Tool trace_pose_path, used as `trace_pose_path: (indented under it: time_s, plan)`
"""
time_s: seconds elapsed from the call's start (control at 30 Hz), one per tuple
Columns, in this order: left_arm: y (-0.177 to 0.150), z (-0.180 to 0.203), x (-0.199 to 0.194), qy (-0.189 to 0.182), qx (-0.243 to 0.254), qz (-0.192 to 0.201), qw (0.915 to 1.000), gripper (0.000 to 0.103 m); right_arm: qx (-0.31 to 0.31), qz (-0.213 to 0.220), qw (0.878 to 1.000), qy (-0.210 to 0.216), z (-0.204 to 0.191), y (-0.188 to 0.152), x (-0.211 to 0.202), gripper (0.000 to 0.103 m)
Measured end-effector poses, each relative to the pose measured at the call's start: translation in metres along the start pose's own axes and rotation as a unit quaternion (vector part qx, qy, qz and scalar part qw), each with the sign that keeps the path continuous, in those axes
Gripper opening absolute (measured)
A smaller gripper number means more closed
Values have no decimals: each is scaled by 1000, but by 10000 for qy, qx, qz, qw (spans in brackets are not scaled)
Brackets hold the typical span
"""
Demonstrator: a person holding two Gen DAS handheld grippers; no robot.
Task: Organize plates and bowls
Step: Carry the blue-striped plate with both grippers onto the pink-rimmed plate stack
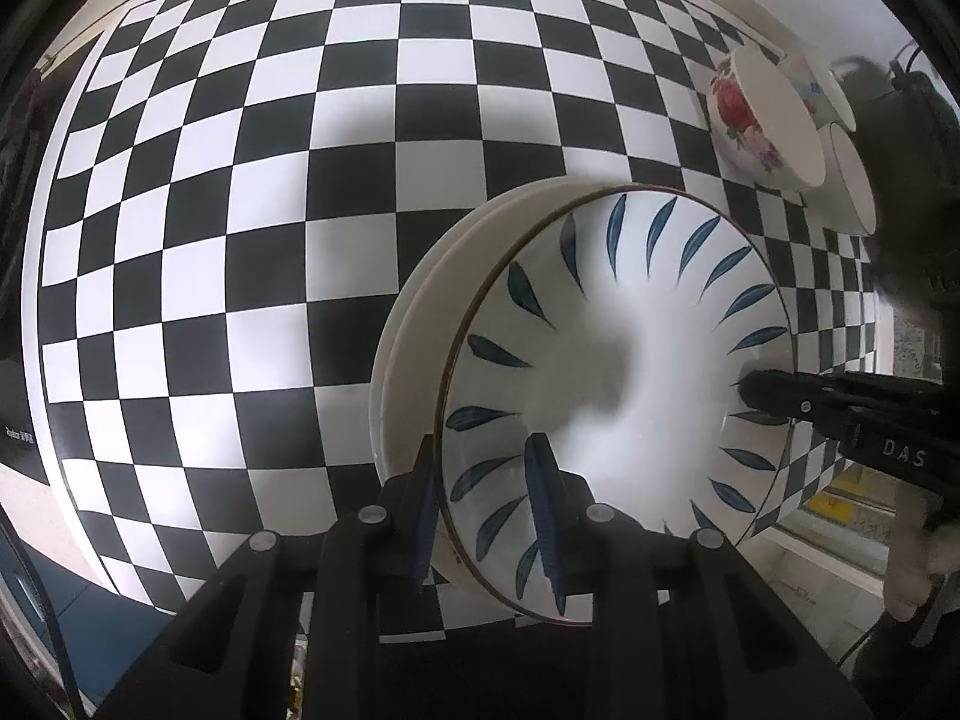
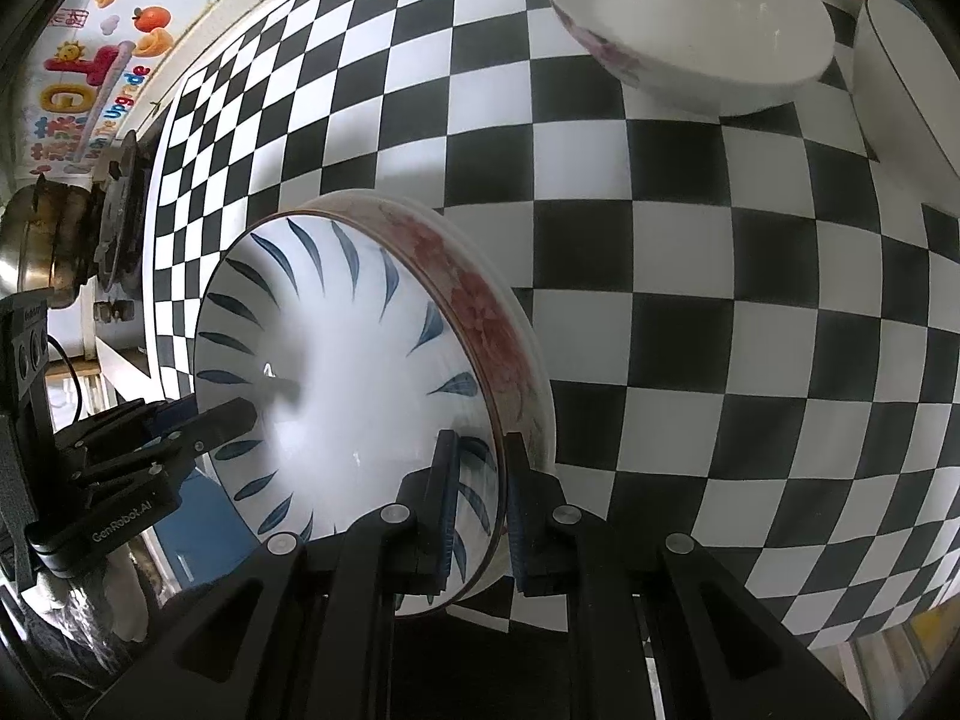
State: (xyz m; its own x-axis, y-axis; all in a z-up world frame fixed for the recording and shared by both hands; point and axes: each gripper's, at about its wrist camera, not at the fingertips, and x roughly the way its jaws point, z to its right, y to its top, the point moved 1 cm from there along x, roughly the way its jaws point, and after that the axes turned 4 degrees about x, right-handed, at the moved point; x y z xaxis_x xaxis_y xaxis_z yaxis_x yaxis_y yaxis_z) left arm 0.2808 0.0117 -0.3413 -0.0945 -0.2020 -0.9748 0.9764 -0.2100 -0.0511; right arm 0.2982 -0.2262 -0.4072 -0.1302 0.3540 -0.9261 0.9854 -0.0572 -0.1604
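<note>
A deep white plate with blue leaf marks (image 1: pixel 630 312) (image 2: pixel 336 324) rests on a stack of plates on the checked tablecloth. Under it show white plates (image 1: pixel 414 312) and a red-flowered plate (image 2: pixel 480 306). My left gripper (image 1: pixel 480 462) is shut on the blue-leaf plate's near rim, one finger inside and one outside. My right gripper (image 2: pixel 482 450) is shut on the opposite rim in the same way. Each gripper shows in the other's view, the right gripper (image 1: pixel 774 393) at the right and the left gripper (image 2: pixel 234 417) at the left.
A rose-patterned bowl (image 1: pixel 744 120) (image 2: pixel 690 18) stands beyond the stack, with a white bowl (image 1: pixel 852 180) (image 2: pixel 900 78) and a colourfully printed bowl (image 1: pixel 810 84) beside it. A stove (image 2: pixel 120 210) with a metal pot (image 2: pixel 36 252) lies off the checked tablecloth (image 1: pixel 240 180) (image 2: pixel 720 300).
</note>
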Motion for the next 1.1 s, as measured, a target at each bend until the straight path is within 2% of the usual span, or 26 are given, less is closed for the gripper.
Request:
trace_pose_path:
  time_s: [0.37, 0.57, 0.8, 1.1]
  plan:
    - [-1, 8, 15, 206, 31, -130, 9997, 25, -28, -33, 9999, -129, -2, -1, 6, 16]
    - [-3, 10, 20, 183, -7, -164, 9997, 25, -39, 16, 9997, -243, -7, 0, 6, 16]
    - [-2, 5, 20, 144, -130, -206, 9996, 25, 31, 47, 9993, -368, -14, -1, 7, 18]
    - [-7, 5, 9, 298, -288, -197, 9989, 26, 161, 4, 9980, -611, -20, -3, 10, 19]
